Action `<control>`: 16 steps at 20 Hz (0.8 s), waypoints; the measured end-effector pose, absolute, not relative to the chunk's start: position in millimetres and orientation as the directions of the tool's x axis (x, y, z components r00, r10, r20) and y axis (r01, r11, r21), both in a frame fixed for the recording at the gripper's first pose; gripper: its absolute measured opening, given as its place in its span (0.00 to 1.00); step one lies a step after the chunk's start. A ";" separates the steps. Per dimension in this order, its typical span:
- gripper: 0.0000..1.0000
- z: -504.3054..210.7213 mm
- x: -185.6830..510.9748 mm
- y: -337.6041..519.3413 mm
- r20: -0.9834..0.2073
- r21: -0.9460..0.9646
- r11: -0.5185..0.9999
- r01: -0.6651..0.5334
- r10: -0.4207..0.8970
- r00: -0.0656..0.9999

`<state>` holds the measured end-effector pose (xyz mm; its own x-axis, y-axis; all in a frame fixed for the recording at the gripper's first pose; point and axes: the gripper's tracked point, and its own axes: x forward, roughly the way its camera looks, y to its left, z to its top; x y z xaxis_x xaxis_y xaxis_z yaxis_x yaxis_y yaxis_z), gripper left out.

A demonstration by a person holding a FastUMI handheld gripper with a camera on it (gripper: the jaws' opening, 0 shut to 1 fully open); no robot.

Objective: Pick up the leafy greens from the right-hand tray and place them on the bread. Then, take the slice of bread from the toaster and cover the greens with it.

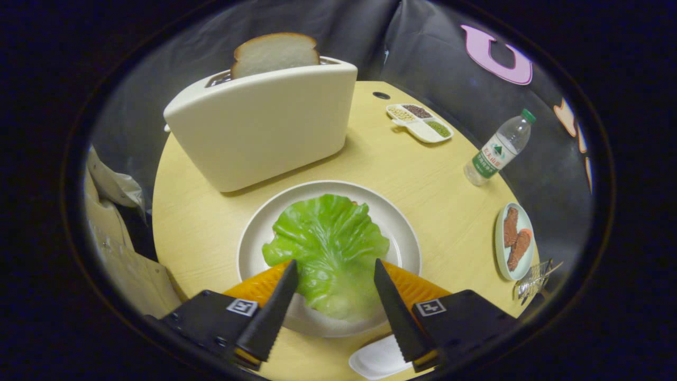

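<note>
1. A round, pale yellow wooden table (211,222) fills the scene, seen from a camera riding on the hand-held gripper (334,283).
2. The gripper's two fingers stand wide apart and hold nothing; they hover above the near part of a round, cream-white ceramic plate (254,238).
3. On that plate lies a ruffled, bright green lettuce leaf (328,246), spread flat between and just beyond the fingers. Neither finger appears to touch it, though the fisheye view makes that hard to judge.
4. Orange, ridged edges (259,286) peek out from under the leaf on both sides; whether this is the base bread cannot be told for certain.
5. Beyond the plate stands a cream-coloured, smooth plastic toaster (264,127), with a white slice of bread with a tan crust (275,53) standing upright in its slot.
6. Well to the right, near the table's edge, a small pale green oval dish (500,243) carries two brown pieces of meat (515,238).
7. Farther back sit a white divided tray of seeds (420,121) and a clear plastic water bottle with a green cap (500,148).
8. Judged progress: the first half looks done, since the greens already rest on the plate.
9. Still left: taking the slice from the toaster and laying it over the greens.
</note>
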<state>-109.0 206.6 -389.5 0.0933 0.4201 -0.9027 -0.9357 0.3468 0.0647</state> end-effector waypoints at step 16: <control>1.00 -316.7 -100.6 238.7 -0.854 0.101 0.532 -0.841 0.479 0.201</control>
<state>-100.6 238.7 -316.7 0.2006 0.4792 -0.8545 -0.8406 0.5321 0.1010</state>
